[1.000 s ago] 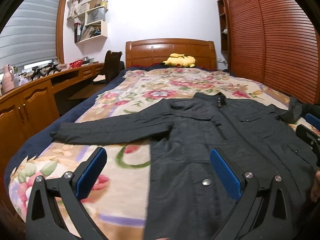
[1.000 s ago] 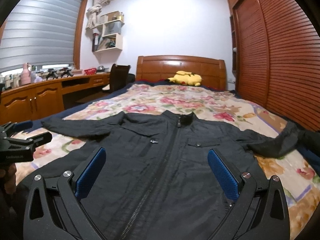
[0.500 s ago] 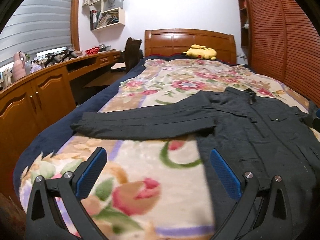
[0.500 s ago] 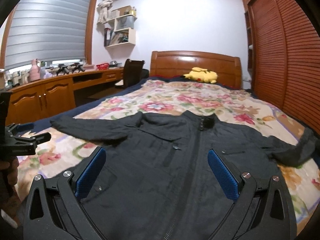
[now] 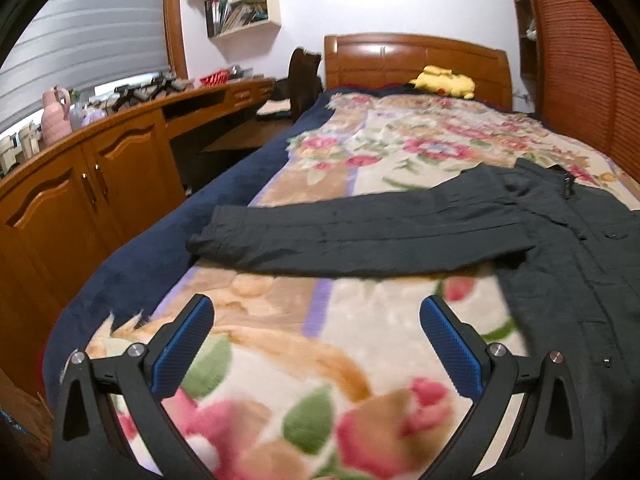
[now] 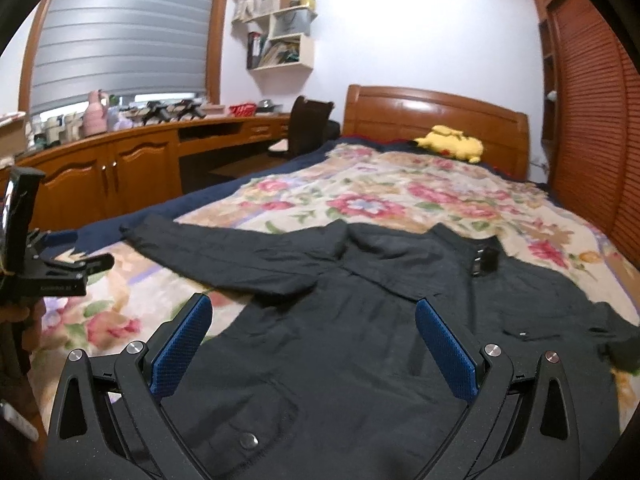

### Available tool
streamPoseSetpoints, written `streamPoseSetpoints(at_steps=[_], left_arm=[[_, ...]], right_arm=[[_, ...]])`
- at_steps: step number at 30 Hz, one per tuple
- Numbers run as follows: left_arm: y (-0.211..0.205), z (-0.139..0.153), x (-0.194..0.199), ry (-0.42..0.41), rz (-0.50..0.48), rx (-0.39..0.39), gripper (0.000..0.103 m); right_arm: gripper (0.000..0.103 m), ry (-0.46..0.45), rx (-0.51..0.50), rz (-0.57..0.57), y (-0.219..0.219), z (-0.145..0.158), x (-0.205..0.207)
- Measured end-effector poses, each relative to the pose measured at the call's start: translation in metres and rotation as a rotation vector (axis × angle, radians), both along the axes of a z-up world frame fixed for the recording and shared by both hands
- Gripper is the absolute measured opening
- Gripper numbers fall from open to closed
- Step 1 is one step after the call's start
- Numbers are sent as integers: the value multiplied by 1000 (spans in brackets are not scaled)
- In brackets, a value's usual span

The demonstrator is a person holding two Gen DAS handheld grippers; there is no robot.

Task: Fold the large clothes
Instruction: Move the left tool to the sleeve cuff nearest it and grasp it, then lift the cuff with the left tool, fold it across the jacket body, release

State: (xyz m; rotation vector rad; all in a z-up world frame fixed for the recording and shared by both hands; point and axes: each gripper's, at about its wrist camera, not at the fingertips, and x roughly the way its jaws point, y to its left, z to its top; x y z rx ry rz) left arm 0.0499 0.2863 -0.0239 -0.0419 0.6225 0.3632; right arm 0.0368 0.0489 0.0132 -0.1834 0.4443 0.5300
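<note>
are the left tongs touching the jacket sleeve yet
Apart. The left wrist view shows the open left tongs short of the sleeve, with a strip of floral blanket between them.

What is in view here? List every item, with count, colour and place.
jacket: one, dark grey, spread flat on the bed, sleeve out toward the desk
blanket: one, floral cream, pink and green, covering the bed
headboard: one, brown wood, far end
plush toy: one, yellow, by the headboard
desk: one, brown wood, along the window wall
wall shelf: one, cream, holding books
left gripper: open, over the blanket
right gripper: open, over the jacket
</note>
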Motion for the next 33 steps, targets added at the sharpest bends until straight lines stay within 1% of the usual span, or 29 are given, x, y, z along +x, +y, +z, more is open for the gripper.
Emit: streamPoseSetpoints(at_steps=[6,11,13,17,19,23,24,25,27,30,31,33], left_arm=[[33,-13,24,59,15,-40,103],[67,-14,46,94,40,-100,103],[80,-16,54,111,48,-129,103],[100,-20,66,124,72,-144,102],[113,-21,68,119,75,-191,99],[131,-23,72,123,106,-207,94],[136,-25,73,126,115,-216,90],[143,-28,76,131,127,-242,86],[153,-32,78,132,144,-280,84],[168,-41,81,122,175,-350,74],[174,-46,83,120,178,-401,74],[181,-52,87,126,208,-439,73]], right_arm=[[103,62,-21,20,9,-23,13],[103,95,-26,22,9,-34,15],[103,101,-33,28,10,-37,15],[103,95,-46,35,13,-41,13],[103,94,-48,37,13,-42,12],[103,98,-46,38,13,-44,13],[103,98,-48,39,13,-44,13],[103,99,-50,39,13,-44,12],[103,99,-54,40,14,-44,12],[103,100,-52,40,14,-44,12],[103,100,-52,38,14,-44,12],[103,99,-52,39,14,-44,12]])
